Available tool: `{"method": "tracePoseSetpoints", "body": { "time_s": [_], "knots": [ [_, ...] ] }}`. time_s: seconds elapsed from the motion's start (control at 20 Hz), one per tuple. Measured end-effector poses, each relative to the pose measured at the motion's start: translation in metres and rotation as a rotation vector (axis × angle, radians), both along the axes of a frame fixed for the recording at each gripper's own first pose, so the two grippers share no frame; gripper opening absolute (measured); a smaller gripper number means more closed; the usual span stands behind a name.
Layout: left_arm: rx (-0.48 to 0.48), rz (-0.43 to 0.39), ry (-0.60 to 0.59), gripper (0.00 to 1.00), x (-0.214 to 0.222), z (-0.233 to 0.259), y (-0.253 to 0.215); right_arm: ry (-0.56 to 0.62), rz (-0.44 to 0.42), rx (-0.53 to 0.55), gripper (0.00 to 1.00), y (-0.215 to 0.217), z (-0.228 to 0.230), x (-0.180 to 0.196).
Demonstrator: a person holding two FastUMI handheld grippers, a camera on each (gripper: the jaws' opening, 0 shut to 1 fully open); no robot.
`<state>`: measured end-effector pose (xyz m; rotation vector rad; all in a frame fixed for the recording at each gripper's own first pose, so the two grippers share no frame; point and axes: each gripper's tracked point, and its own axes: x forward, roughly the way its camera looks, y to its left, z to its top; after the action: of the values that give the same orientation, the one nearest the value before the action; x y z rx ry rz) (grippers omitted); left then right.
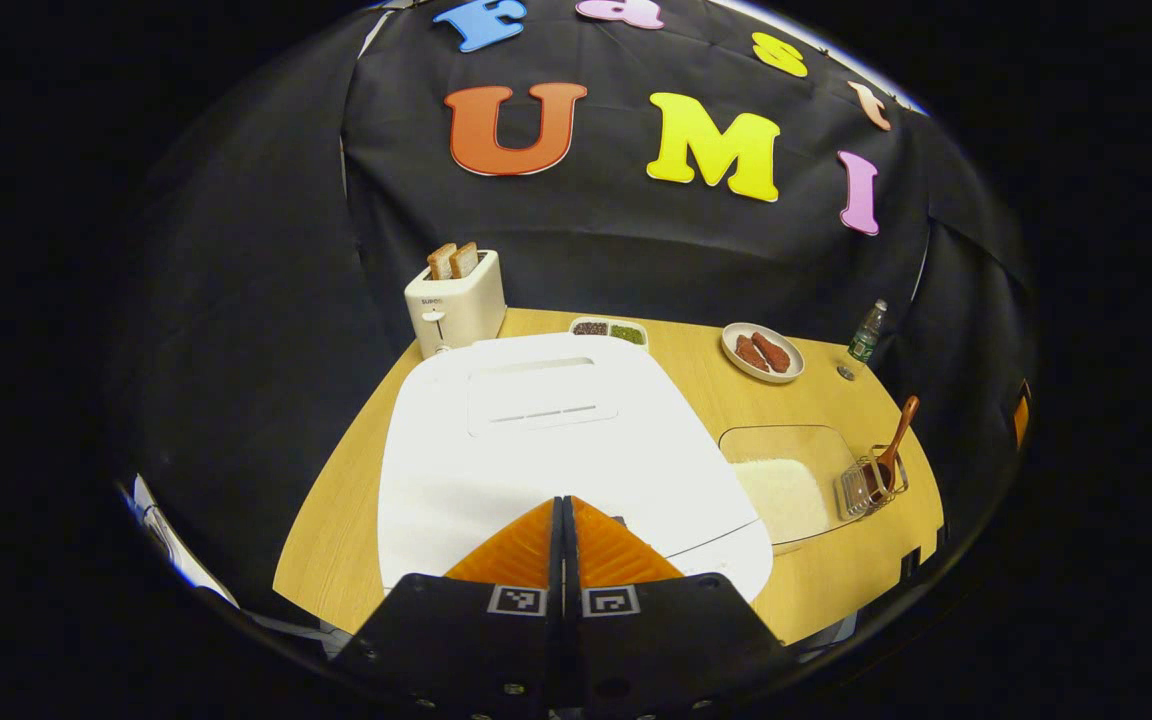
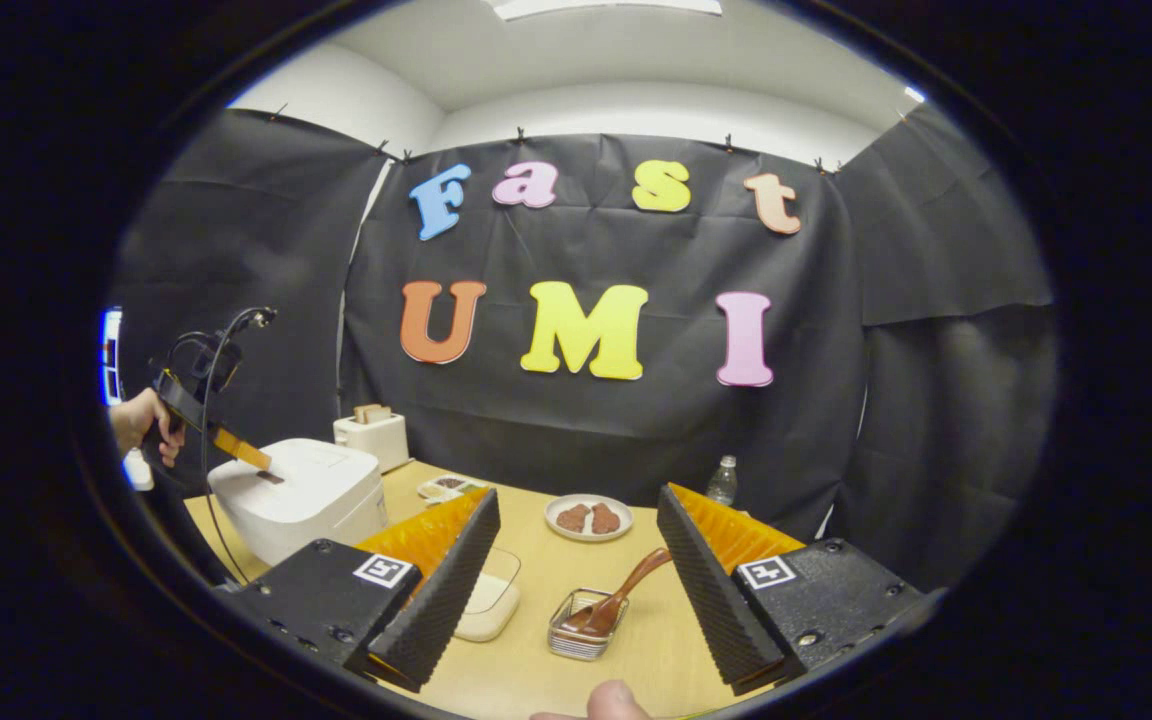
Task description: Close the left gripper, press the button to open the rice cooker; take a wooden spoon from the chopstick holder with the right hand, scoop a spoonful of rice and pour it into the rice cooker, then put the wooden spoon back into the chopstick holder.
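Left gripper (image 1: 567, 500) fingers pressed together over rice cooker (image 1: 556, 450), hiding button; right gripper (image 2: 576, 545) spread.

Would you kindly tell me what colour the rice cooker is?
The rice cooker is white, seen best in the left gripper view.

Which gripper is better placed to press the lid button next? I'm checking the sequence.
Left. The left gripper, jaws shut, sits over the closed rice cooker at its front edge. The right gripper, jaws open, faces the wooden spoon in the chopstick holder.
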<state>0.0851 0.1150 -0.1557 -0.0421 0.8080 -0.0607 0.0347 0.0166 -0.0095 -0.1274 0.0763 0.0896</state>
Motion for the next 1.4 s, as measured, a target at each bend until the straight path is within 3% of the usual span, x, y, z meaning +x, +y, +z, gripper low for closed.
{"method": "tracePoseSetpoints", "body": {
  "time_s": [0.25, 0.4, 0.55, 0.7, 0.8, 0.9, 0.95, 1.0, 1.05, 1.15, 1.4],
  "knots": [
    [0.028, -0.016, 0.046, 0.00, -0.008, -0.010, -0.002, 0.043, 0.015, -0.011, 1.00, -0.004, -0.018, 0.007],
    [0.041, 0.022, 0.064, 0.00, -0.009, -0.015, -0.002, 0.052, 0.022, 0.006, 1.00, -0.007, -0.024, 0.006],
    [0.061, 0.055, -0.017, 0.01, -0.006, -0.004, 0.000, 0.068, 0.017, 0.003, 1.00, -0.016, -0.027, 0.004],
    [0.132, 0.053, -0.228, 0.01, 0.000, 0.044, 0.003, 0.063, -0.003, -0.036, 1.00, -0.027, -0.023, 0.000],
    [0.097, 0.064, -0.357, 0.13, 0.003, 0.081, -0.007, 0.054, -0.017, -0.063, 1.00, -0.033, -0.017, -0.001],
    [-0.029, 0.071, -0.362, 0.21, -0.005, 0.088, -0.023, 0.052, -0.024, -0.065, 1.00, -0.036, -0.013, -0.005],
    [-0.040, 0.088, -0.360, 0.48, -0.009, 0.089, -0.020, 0.047, -0.026, -0.060, 1.00, -0.036, -0.011, -0.007],
    [-0.036, 0.097, -0.382, 0.58, -0.010, 0.093, -0.014, 0.040, -0.031, -0.057, 1.00, -0.038, -0.008, -0.008],
    [-0.017, 0.116, -0.422, 0.75, -0.008, 0.101, -0.006, 0.033, -0.039, -0.056, 1.00, -0.040, -0.007, -0.009],
    [-0.009, 0.142, -0.501, 0.88, -0.007, 0.116, -0.002, 0.023, -0.045, -0.051, 1.00, -0.043, -0.005, -0.010],
    [-0.053, 0.119, -0.613, 0.92, -0.030, 0.146, -0.024, 0.030, -0.017, 0.010, 1.00, -0.041, -0.003, -0.011]
  ]
}}
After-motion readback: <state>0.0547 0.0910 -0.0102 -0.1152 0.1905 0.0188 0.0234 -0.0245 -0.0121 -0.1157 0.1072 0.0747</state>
